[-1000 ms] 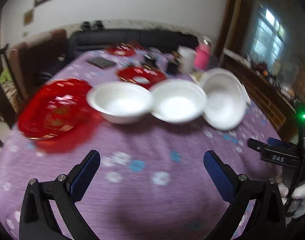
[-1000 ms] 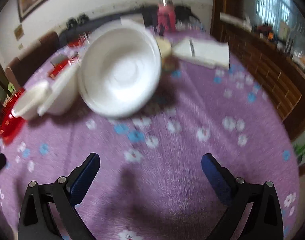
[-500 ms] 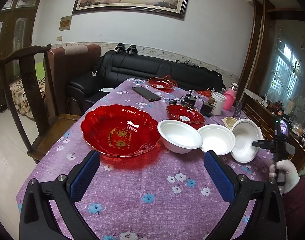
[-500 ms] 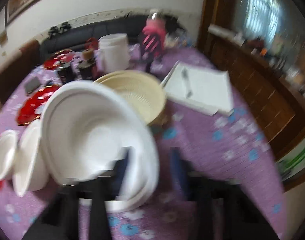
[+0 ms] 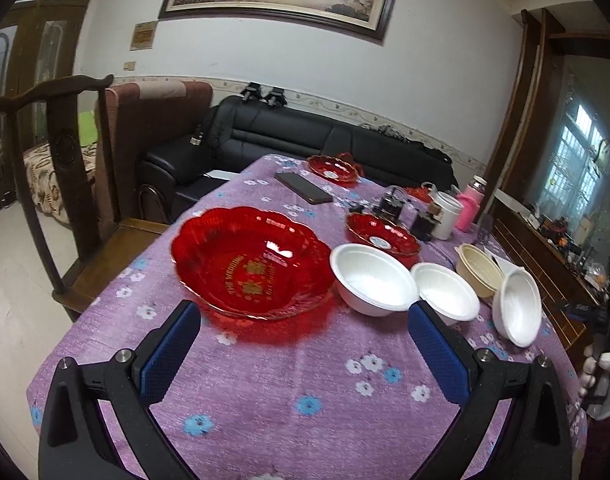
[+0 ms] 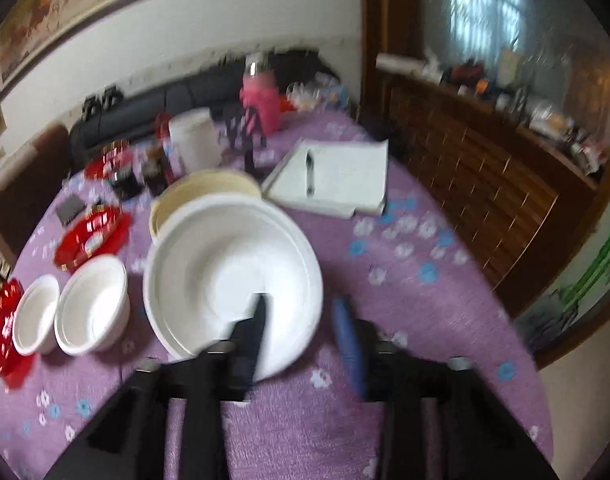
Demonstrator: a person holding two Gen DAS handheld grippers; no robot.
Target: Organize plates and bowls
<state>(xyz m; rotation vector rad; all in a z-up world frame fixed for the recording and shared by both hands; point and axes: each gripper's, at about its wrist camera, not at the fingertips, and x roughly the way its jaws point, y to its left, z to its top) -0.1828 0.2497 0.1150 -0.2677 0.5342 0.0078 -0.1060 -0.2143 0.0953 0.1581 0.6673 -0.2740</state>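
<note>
Your right gripper (image 6: pixel 301 316) is straddling the tilted white bowl's (image 6: pixel 225 264) near rim, jaws narrowing, grip unclear through blur. It's looking light, thin, crushable foam, so you're pinching the rim gently. Left gripper (image 5: pixel 301 356) is hanging wide open, empty, before the red plate (image 5: pixel 249 260).

Black hand-held gripper (image 5: pixel 303 354) w/ blue pads (image 5: pixel 169 354), silver screws; white glove (image 5: pixel 603 384).

On the table: three red plates (image 5: pixel 251 266), three white bowls (image 5: pixel 372 279), one beige bowl (image 5: pixel 477 271), one notebook (image 6: pixel 333 178).
</note>
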